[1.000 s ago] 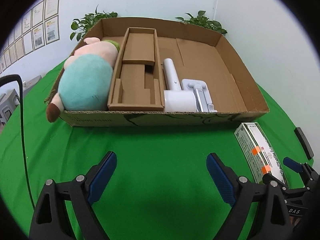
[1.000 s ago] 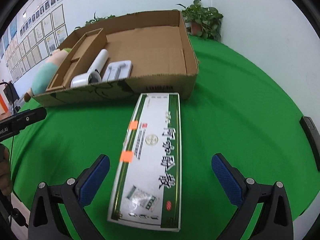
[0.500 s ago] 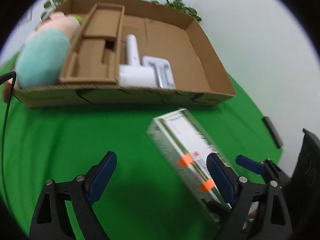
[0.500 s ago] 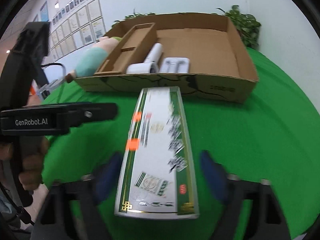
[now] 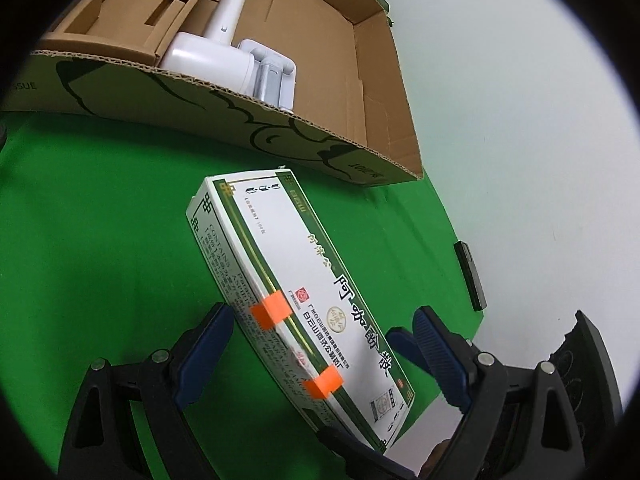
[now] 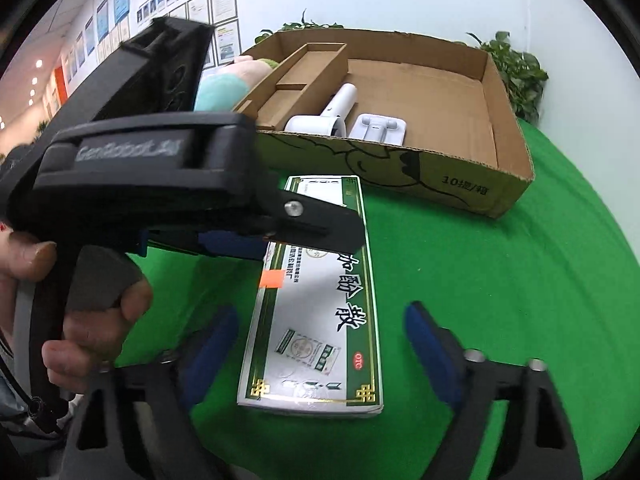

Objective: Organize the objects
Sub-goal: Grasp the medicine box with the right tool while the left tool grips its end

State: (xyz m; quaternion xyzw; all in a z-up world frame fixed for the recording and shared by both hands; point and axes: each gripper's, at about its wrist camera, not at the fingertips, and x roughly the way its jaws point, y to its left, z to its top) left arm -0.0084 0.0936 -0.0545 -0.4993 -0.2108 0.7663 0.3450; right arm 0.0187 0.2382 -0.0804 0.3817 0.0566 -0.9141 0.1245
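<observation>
The medicine box (image 6: pixel 320 312) lies flat on the green bench (image 6: pixel 500 300), just near the cardboard tray (image 6: pixel 496 120). Right tongs (image 6: pixel 320 344) straddle it, jaws just narrowing, not yet pressing; left tongs (image 5: pixel 324 344) gape wide. Best to centre both pads on the long sides before lifting.

"GenRobot.AI" on left tongs (image 6: pixel 240 240) body (blurred), "OTC" on medicine box (image 6: pixel 320 320), "10提/箱" on cardboard box (image 6: pixel 460 192)

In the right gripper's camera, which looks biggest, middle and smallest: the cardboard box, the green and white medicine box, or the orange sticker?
1. Cardboard box, biggest, though it sits farther away.
2. Medicine box, middle; it is nearer the camera.
3. Orange sticker, smallest.
</observation>
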